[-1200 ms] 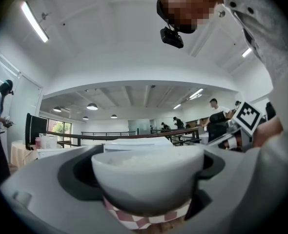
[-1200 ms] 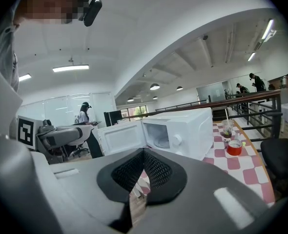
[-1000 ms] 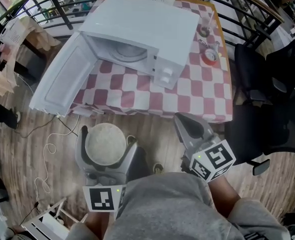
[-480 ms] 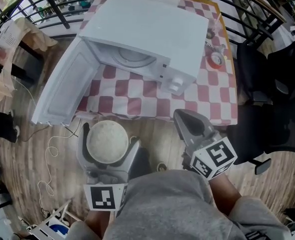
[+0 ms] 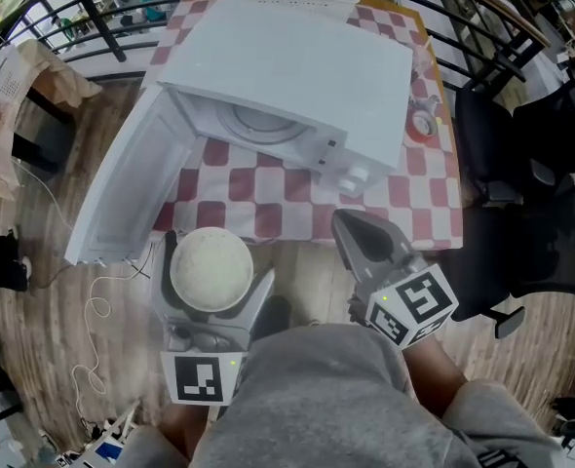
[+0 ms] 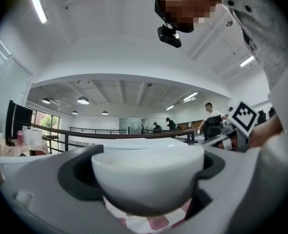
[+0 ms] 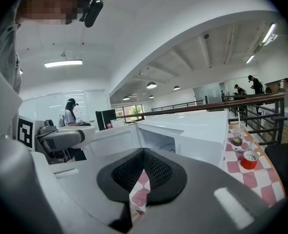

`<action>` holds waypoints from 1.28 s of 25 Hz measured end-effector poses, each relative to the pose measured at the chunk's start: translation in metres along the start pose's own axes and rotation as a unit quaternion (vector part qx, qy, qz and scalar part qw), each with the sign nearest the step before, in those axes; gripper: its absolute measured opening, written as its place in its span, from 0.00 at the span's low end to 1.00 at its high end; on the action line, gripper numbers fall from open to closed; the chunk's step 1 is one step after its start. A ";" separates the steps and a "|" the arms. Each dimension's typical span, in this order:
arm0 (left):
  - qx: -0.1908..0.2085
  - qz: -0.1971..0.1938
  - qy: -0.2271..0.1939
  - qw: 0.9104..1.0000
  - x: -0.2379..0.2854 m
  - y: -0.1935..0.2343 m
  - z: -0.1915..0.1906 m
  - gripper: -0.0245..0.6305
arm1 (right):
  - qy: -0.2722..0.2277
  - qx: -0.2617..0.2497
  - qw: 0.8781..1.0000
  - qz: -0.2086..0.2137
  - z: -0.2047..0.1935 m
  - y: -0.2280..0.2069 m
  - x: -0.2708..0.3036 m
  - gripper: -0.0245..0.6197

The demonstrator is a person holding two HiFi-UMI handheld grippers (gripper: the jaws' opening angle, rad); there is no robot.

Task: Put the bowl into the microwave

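Jaws clamped on either side of a white bowl (image 5: 210,267), the left gripper (image 6: 146,191) held it level just short of the desk (image 5: 411,203), in front of the microwave (image 5: 297,71). Its door (image 5: 122,193) stood swung wide, apparently leaving the cavity free for loading. The right gripper (image 5: 364,244), jaws pressed together on nothing, hung alongside, seemingly kept clear of the bowl's path.

Head view overhead; gripper views toward microwave (image 5: 287,66)
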State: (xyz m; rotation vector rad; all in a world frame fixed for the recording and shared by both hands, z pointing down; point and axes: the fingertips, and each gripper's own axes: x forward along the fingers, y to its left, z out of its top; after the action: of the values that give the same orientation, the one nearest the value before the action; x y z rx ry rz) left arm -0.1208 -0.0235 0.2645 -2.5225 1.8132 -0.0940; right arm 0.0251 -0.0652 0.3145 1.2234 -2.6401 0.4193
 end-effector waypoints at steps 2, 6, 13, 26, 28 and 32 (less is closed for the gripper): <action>0.002 -0.009 -0.002 1.000 0.005 0.004 0.000 0.86 | 0.000 -0.002 1.000 -0.004 0.002 0.001 0.007 0.03; -0.004 -0.014 0.001 1.000 0.014 0.020 -0.005 0.86 | 0.000 -0.005 1.000 -0.010 0.007 0.001 0.024 0.03; -0.015 -0.021 0.007 1.000 0.032 0.040 -0.014 0.86 | 0.002 -0.004 1.000 -0.019 0.013 0.002 0.047 0.03; -0.028 -0.036 0.030 0.999 0.070 0.057 -0.034 0.86 | 0.008 0.009 1.000 -0.023 0.013 -0.001 0.074 0.03; -0.026 -0.039 0.034 0.998 0.080 0.056 -0.037 0.86 | 0.008 0.017 1.000 -0.021 0.010 -0.005 0.078 0.03; -0.022 -0.042 0.037 0.998 0.104 0.055 -0.047 0.86 | 0.014 0.025 0.999 -0.013 -0.002 -0.012 0.088 0.03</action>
State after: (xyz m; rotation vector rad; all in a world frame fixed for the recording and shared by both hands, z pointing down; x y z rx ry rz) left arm -0.1431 -0.1389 0.3114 -2.6605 1.7522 -0.1539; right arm -0.0216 -0.1343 0.3445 1.2562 -2.6010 0.4980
